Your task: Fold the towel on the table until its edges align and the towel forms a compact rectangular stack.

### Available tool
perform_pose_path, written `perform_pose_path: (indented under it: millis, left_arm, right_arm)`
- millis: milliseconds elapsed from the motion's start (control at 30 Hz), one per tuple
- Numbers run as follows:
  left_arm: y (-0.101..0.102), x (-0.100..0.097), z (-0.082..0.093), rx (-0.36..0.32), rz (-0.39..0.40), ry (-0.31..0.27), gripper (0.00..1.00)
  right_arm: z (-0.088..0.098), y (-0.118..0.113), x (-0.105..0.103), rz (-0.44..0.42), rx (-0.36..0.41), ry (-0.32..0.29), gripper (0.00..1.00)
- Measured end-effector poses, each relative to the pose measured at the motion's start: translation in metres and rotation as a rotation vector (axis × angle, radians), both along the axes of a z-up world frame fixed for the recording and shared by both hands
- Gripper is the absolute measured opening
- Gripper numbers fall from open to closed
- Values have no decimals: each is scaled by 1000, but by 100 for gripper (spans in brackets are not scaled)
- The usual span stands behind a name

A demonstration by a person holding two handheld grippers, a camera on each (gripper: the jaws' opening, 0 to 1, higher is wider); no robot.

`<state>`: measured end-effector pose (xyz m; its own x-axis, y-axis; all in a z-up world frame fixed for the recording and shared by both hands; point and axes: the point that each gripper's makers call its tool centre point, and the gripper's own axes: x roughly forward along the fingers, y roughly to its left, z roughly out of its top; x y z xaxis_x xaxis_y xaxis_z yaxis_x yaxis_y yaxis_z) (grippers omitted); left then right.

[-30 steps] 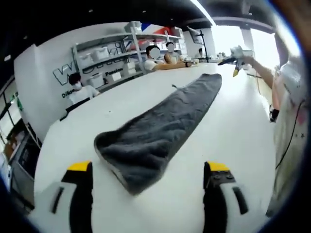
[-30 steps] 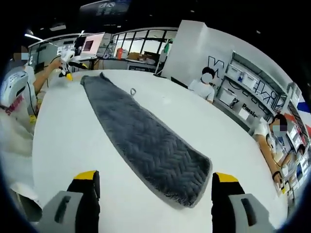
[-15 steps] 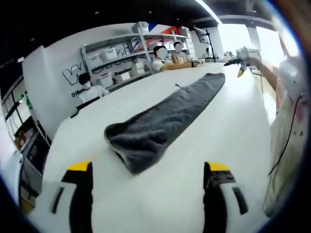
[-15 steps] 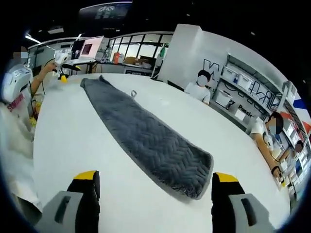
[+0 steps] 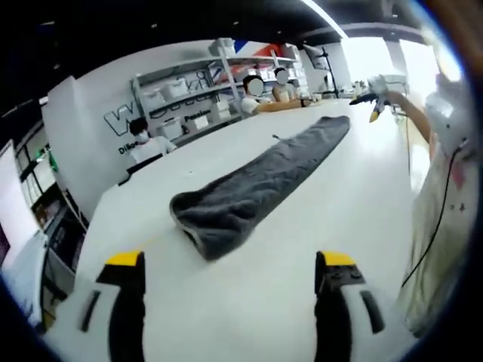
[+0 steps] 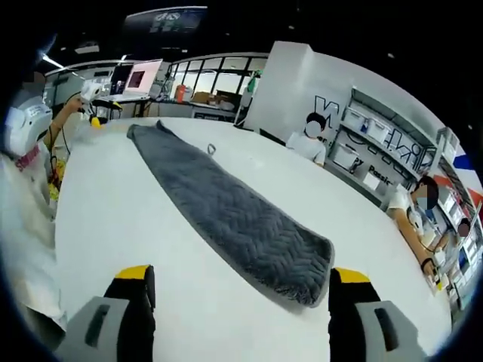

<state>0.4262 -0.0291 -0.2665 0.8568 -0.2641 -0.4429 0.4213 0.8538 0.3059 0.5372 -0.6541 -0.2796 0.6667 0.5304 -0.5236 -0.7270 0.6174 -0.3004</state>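
A long dark grey towel lies stretched out as a narrow strip on the white table. In the left gripper view its near end is bunched into a rounded hump, a short way ahead of my open left gripper. The right gripper view looks along the same towel from its other end, where it lies flat with a small hanging loop on its far edge. My right gripper is open, nothing between its jaws, just short of that flat end. In each view the other gripper is a small shape at the towel's far end.
The person holding the grippers stands along the table's side, sleeve and torso near the edge. Other people sit at the table's far side. Shelves with boxes line the wall behind them. Bare white tabletop surrounds the towel.
Both views have drawn back a little from the towel ends. The towel's end near the left gripper looks more bunched and further away than a second ago. Both grippers stay open.
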Motion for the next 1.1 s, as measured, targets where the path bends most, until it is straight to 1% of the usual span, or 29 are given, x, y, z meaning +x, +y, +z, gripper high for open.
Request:
perform_pose_path:
  millis: [67, 167, 300, 433, 667, 867, 1000, 1067, 1100]
  left_arm:
    - [0, -2, -1, -4, 3, 0, 98]
    - [1, -6, -1, -8, 10, -5, 98]
    - [-1, -12, -3, -12, -2, -4, 98]
    - [-1, -15, -4, -19, 0, -7, 98]
    - [-2, -16, -6, -24, -1, -11, 97]
    - [-3, -18, -7, -26, -5, -11, 97]
    - [-4, -16, -4, -23, -10, -30, 97]
    - [-8, -16, -7, -35, -25, -18, 98]
    - [-8, -17, -8, -34, -28, -11, 97]
  right_arm:
    - [-2, -3, 0, -1, 1, 11, 100]
    - [-9, -2, -7, 1, 8, 38, 100]
    - [-13, -3, -15, -5, 5, 46, 100]
    - [-14, -6, -18, -17, 7, 56, 100]
    - [-13, -9, -16, -41, 30, 64, 100]
    - [-11, -3, -14, -29, 34, 65, 100]
    - [-10, -2, -6, -49, 39, 69, 100]
    - [-9, -4, 0, -107, 80, 94, 100]
    - [-9, -4, 2, -106, 86, 96, 100]
